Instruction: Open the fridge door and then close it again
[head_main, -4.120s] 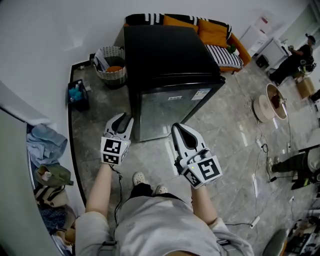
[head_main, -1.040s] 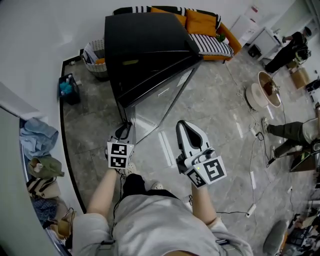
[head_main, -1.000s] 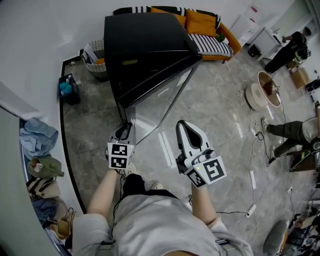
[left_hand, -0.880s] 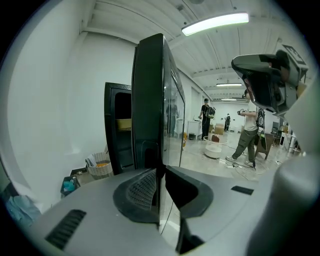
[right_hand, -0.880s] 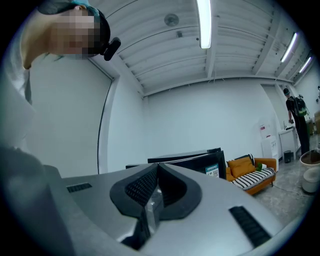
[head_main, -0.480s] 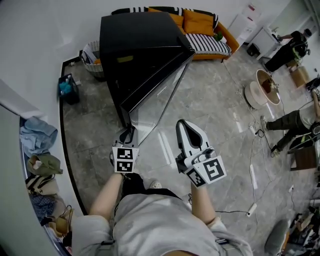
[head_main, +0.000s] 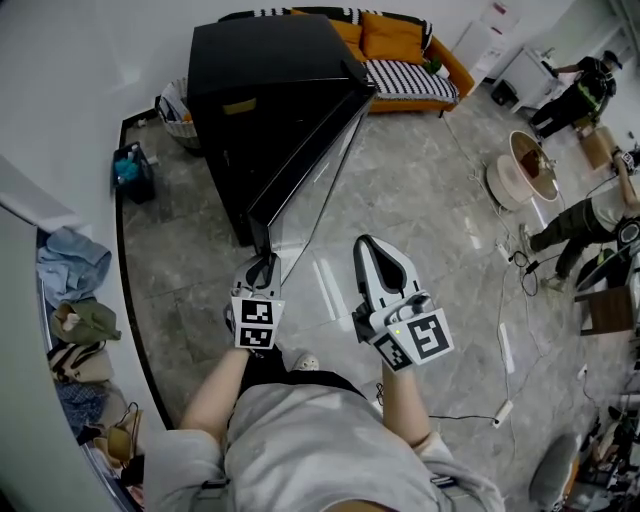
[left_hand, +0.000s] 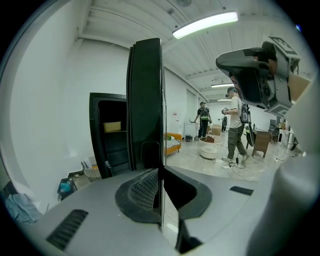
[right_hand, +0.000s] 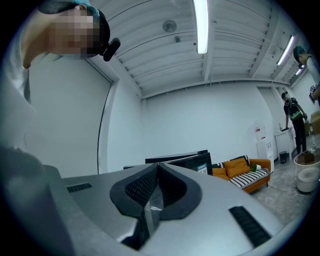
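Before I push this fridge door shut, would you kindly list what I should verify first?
1. Door open: ok, the black fridge door stands wide of the black fridge cabinet.
2. Grip: ok, the left claw has the door's edge between its jaws, which are closing on it.
3. Other hand free: ok, the right claw has its jaws together with nothing between them, apart from the door.
4. Contents: ok, the yellow box sits inside the cabinet on a shelf.
5. Bystanders: ok, they stand well away from the fridge.
6. Door seal: cannot tell, it is not visible.
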